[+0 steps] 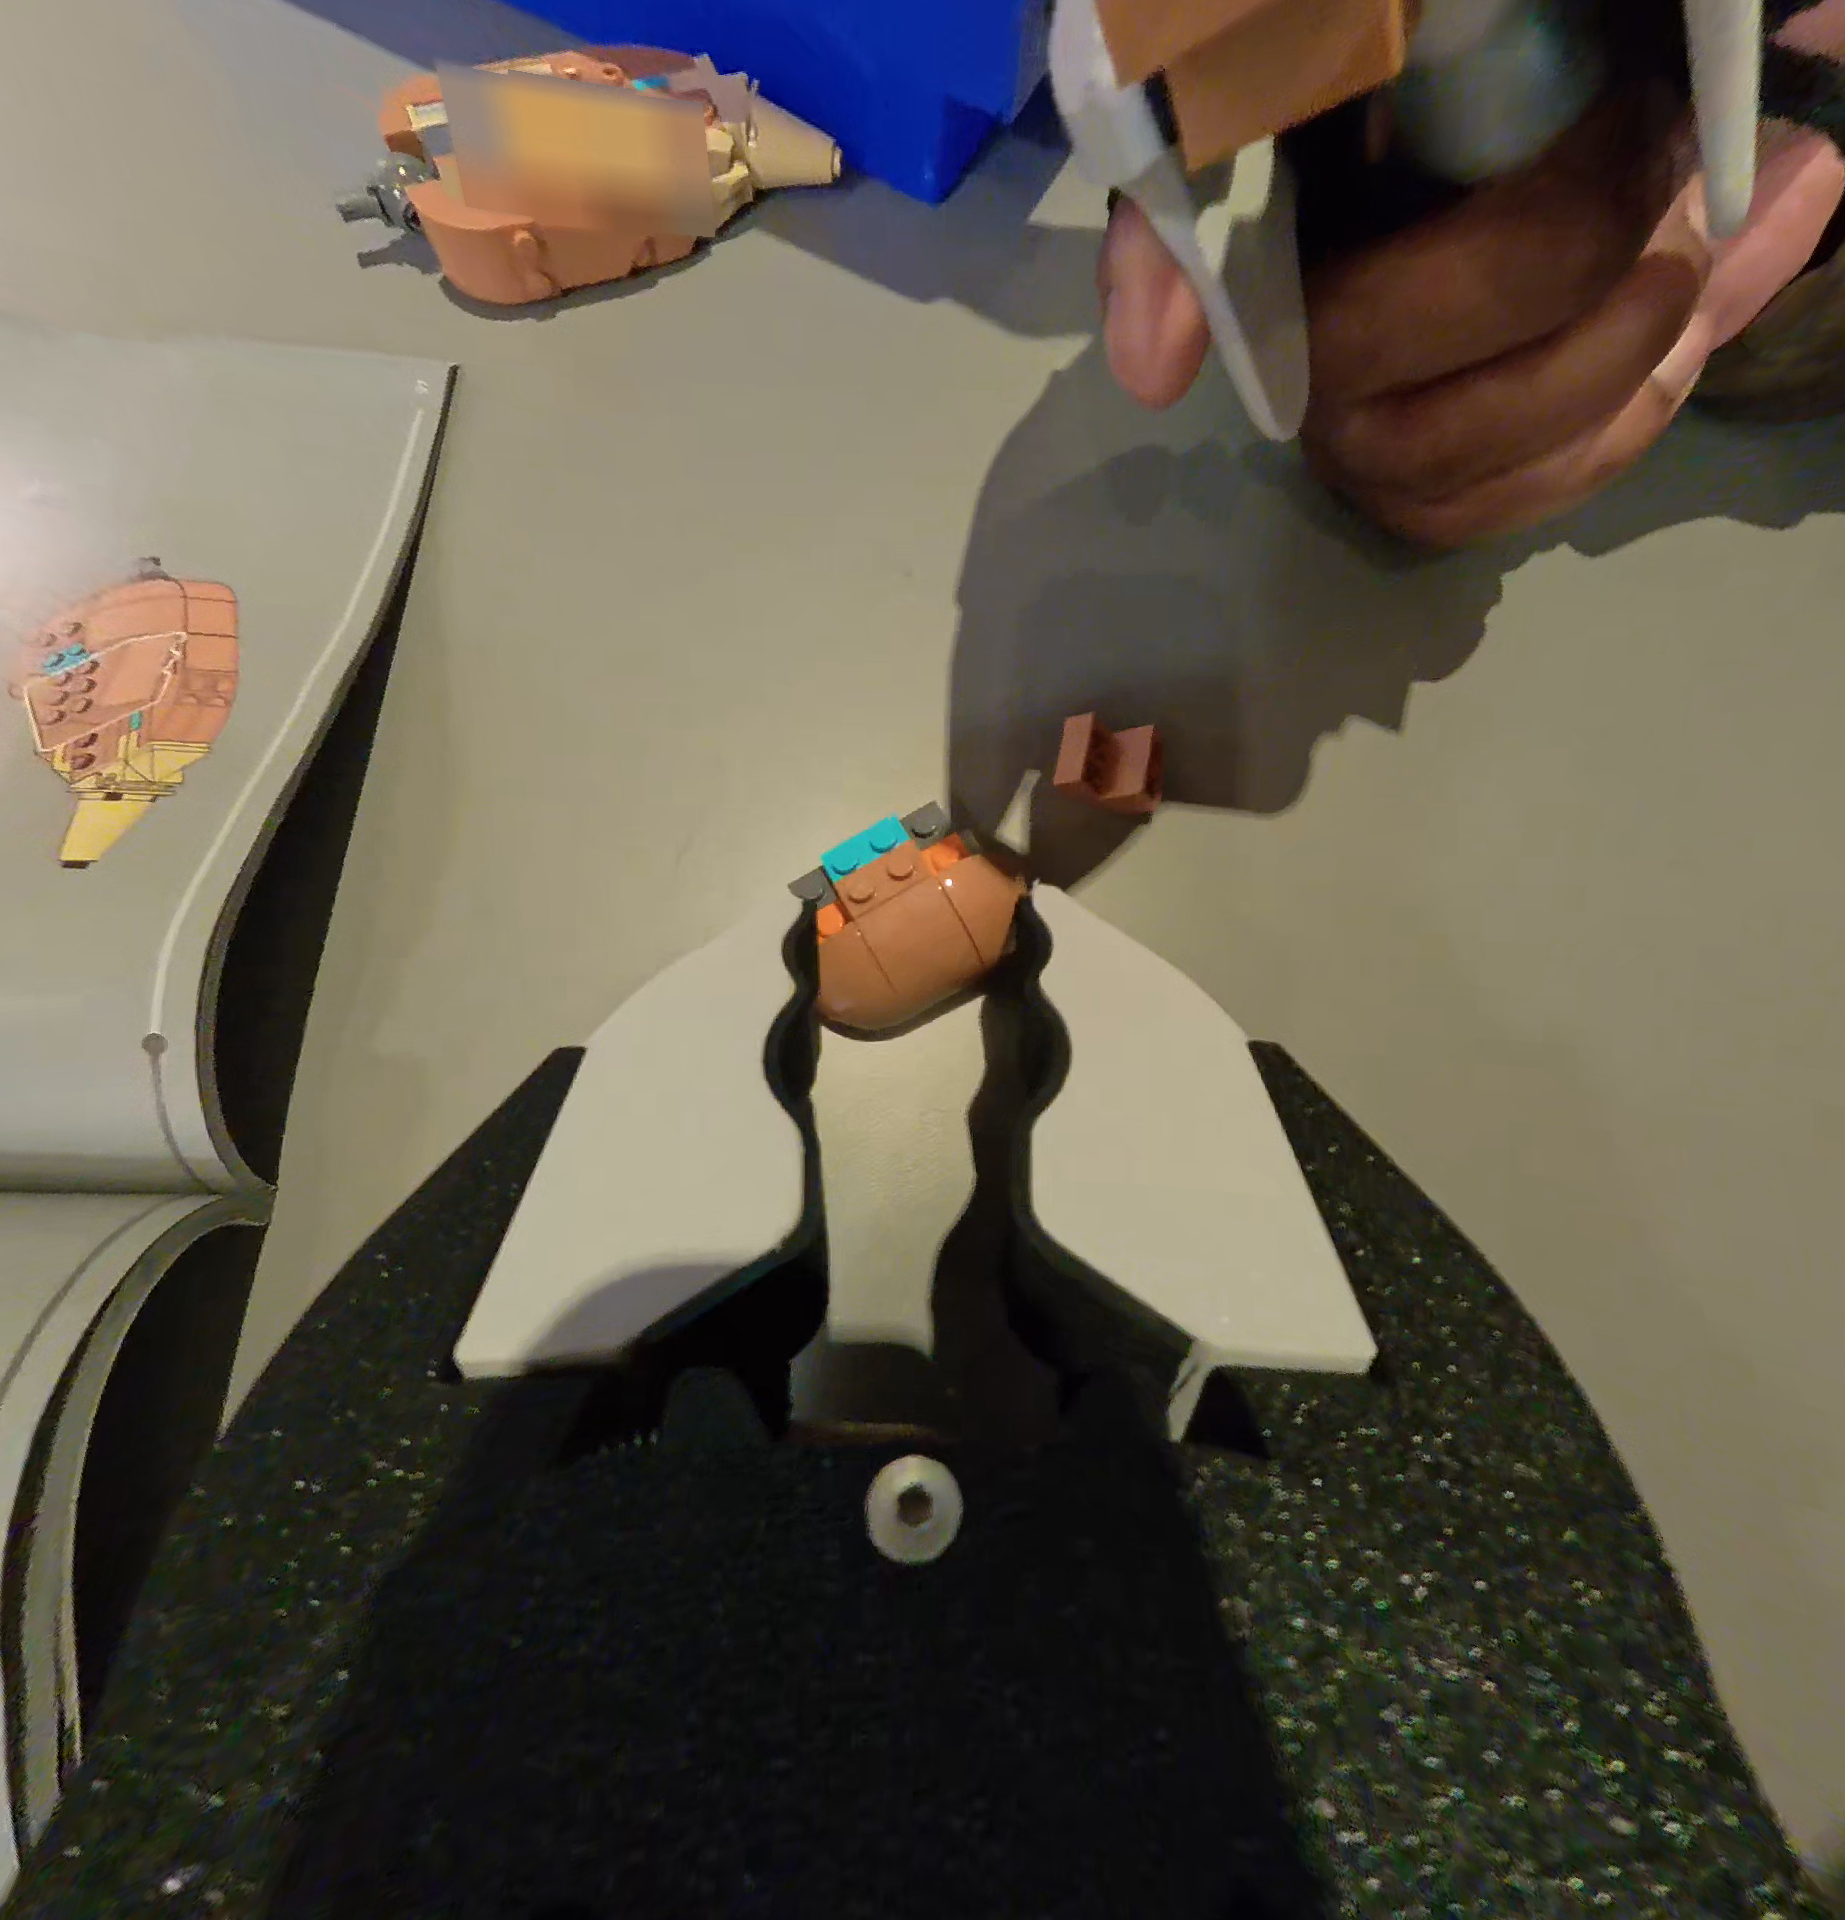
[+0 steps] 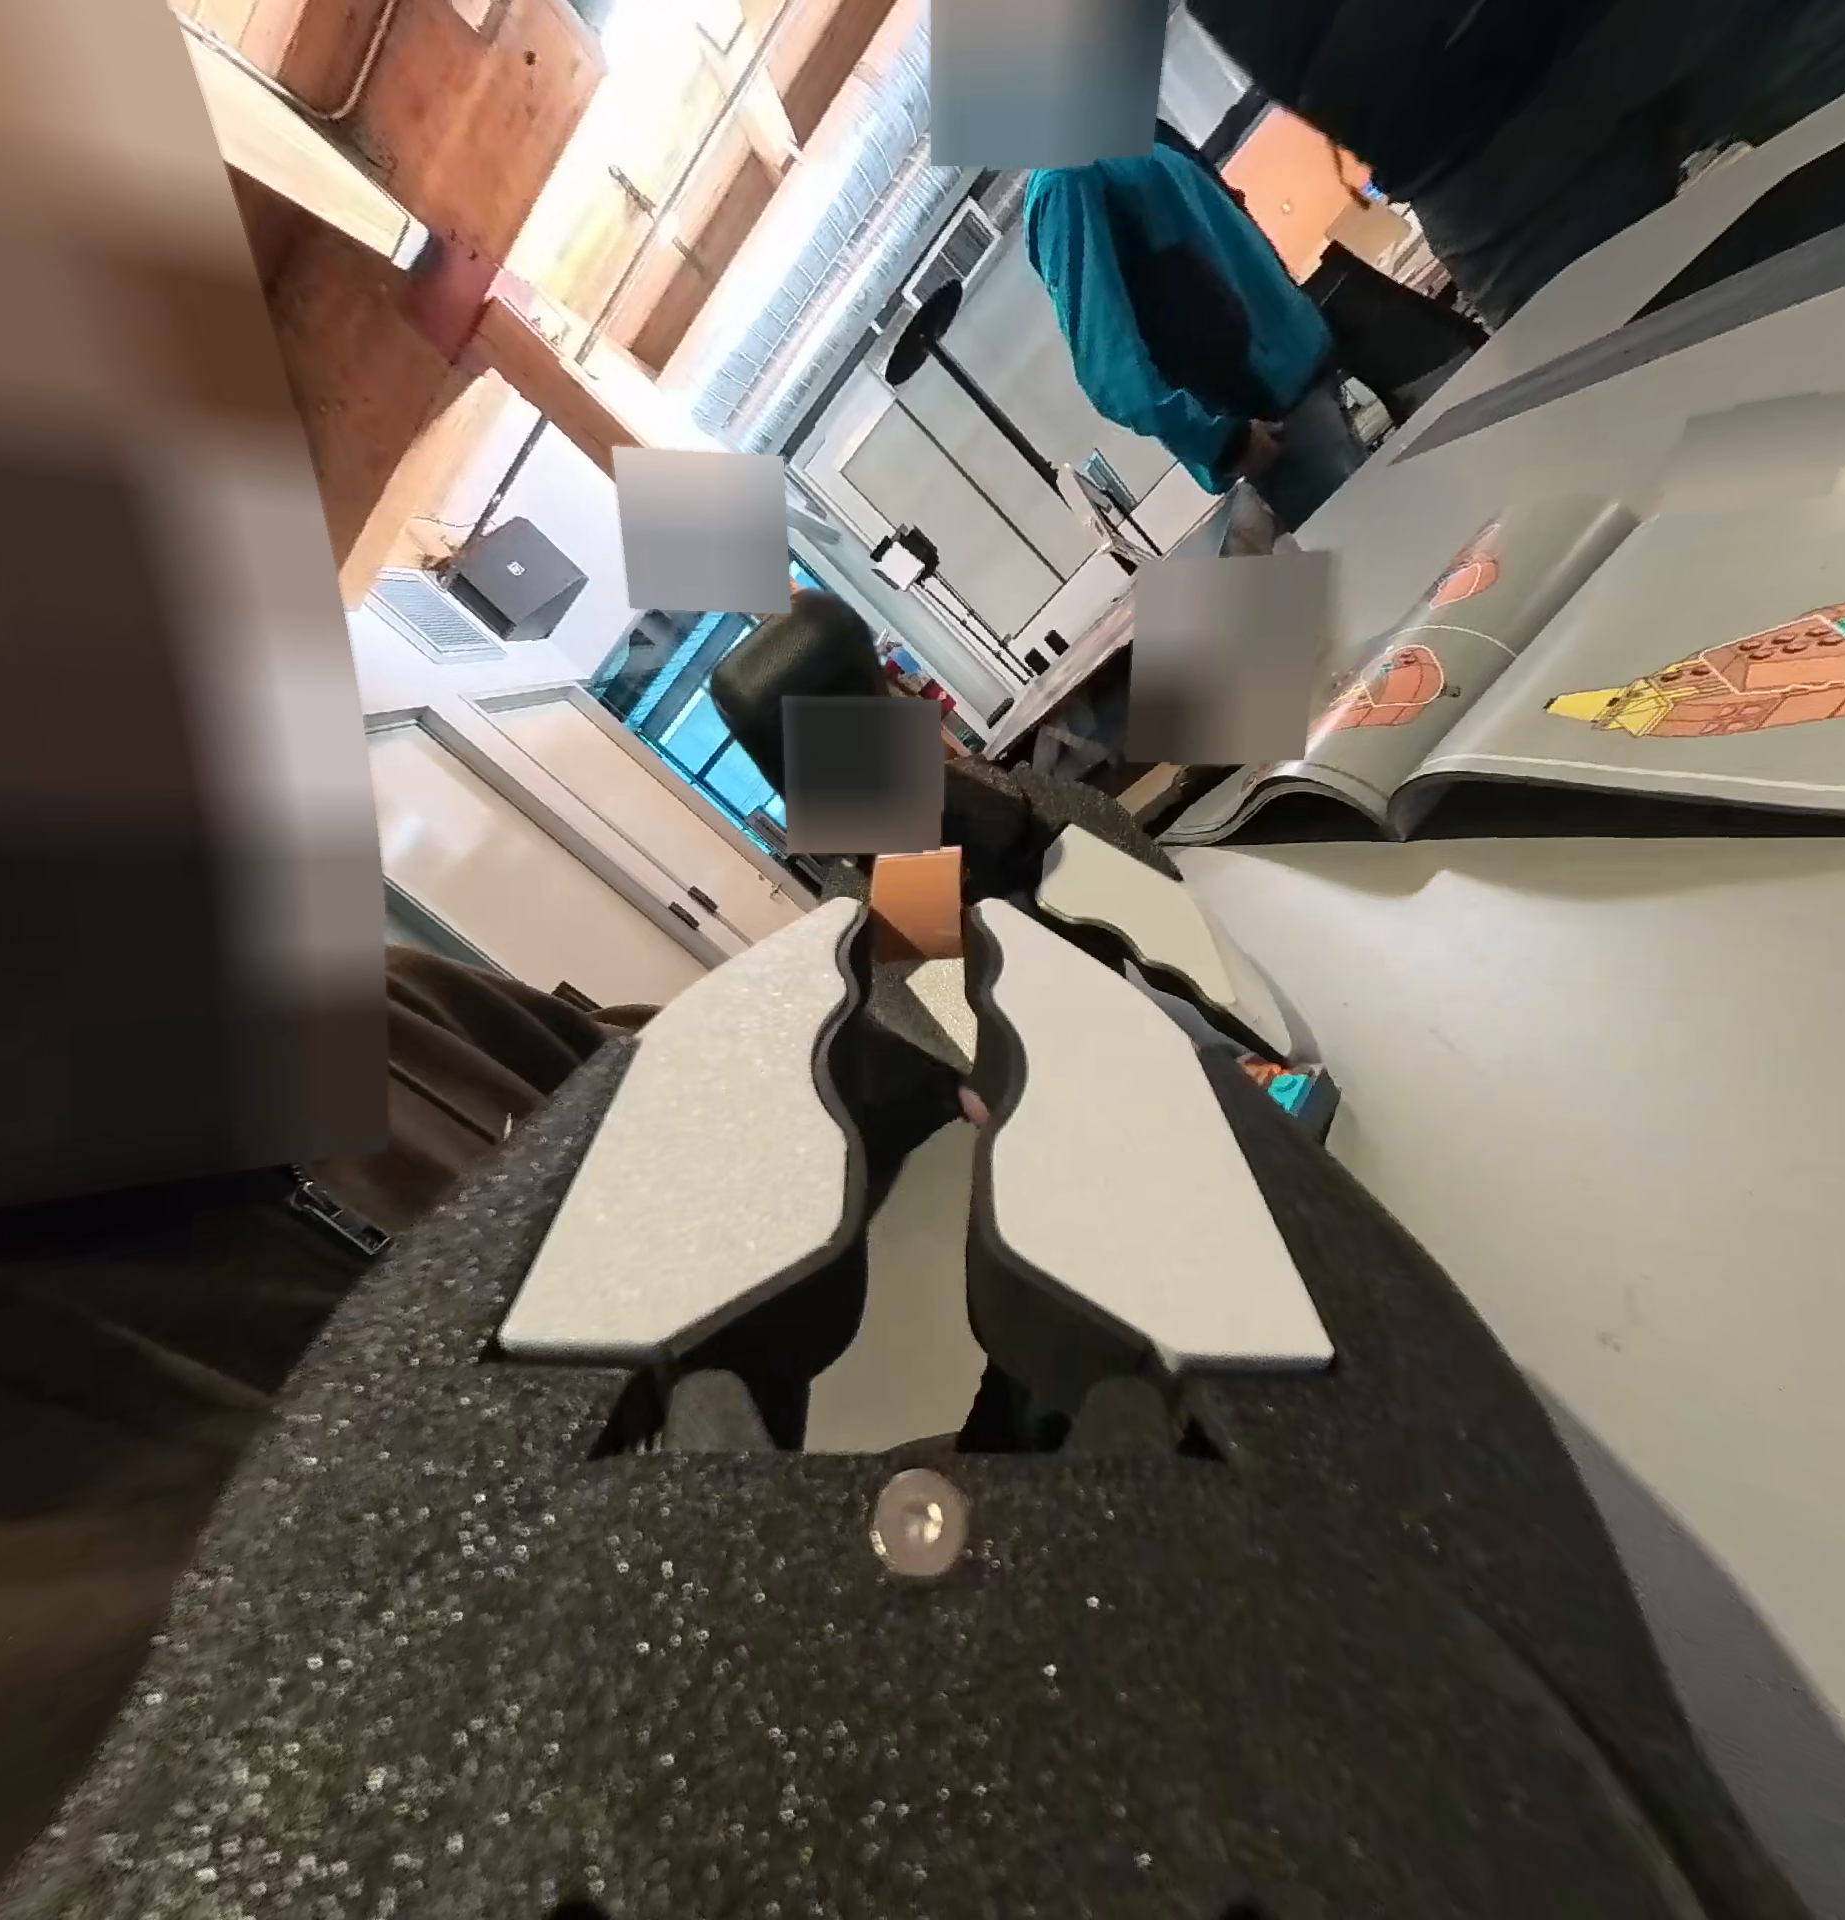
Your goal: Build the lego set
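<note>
My left gripper (image 1: 913, 935) is shut on a small rounded brown lego sub-assembly (image 1: 902, 940) with teal, orange and grey parts on top, held just above the grey table (image 1: 689, 623). A small dark red-brown brick (image 1: 1105, 767) lies on the table just beyond it to the right. My right gripper (image 2: 916, 920) is raised and tilted up, shut on a flat brown lego piece (image 2: 916, 904). In the left wrist view it hangs at the top right in a person's hand (image 1: 1469, 384), with the brown piece (image 1: 1282, 73) between its white fingers (image 1: 1235, 281).
A larger brown and tan lego model (image 1: 513, 239) lies at the far left by a blue box (image 1: 856, 83). An open instruction booklet (image 1: 170, 727) lies at the left, and also shows in the right wrist view (image 2: 1624, 717). A person in a teal top (image 2: 1157, 301) stands in the background. The tips of one gripper are about 11 cm away from the tips of the other. My right tips are about 10 cm from the small dark red-brown brick (image 1: 1105, 767), my left tips only 4 cm.
</note>
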`<state>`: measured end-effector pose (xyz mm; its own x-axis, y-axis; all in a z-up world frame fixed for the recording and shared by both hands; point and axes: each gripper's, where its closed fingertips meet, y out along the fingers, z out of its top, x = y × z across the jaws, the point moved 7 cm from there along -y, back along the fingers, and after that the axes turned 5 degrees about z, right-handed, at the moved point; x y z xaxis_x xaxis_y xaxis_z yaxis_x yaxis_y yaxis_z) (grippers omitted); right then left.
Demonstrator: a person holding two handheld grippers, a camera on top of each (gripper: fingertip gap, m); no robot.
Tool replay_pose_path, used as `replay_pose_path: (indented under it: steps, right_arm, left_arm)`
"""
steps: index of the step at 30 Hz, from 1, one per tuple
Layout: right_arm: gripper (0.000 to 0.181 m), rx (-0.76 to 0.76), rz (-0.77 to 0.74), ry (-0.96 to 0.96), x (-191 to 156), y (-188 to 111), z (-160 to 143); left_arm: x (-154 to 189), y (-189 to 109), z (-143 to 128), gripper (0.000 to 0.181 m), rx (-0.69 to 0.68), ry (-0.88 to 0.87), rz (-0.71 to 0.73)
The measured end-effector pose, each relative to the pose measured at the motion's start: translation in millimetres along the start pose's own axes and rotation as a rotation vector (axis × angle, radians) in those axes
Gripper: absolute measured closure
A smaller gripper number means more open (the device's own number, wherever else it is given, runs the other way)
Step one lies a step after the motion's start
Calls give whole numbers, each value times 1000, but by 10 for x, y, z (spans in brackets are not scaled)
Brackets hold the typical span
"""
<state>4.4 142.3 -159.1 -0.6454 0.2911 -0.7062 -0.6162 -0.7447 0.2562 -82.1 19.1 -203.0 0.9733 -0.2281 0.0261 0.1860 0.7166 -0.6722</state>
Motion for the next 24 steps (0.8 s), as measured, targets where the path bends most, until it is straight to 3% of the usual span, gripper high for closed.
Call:
replay_pose_path:
  steps: [11,18,24]
  right_arm:
    - [165,22,2,15,12,-17,16]
    - [165,-34,-69,-65,21,2,-15]
    - [165,-86,-118,-122,23,-1,-35]
  left_arm:
    - [-44,-3,-12,145,16,-62,-40]
    - [7,-8,-32,149,-31,83,26]
    - [66,-32,-43,138,-57,150,5]
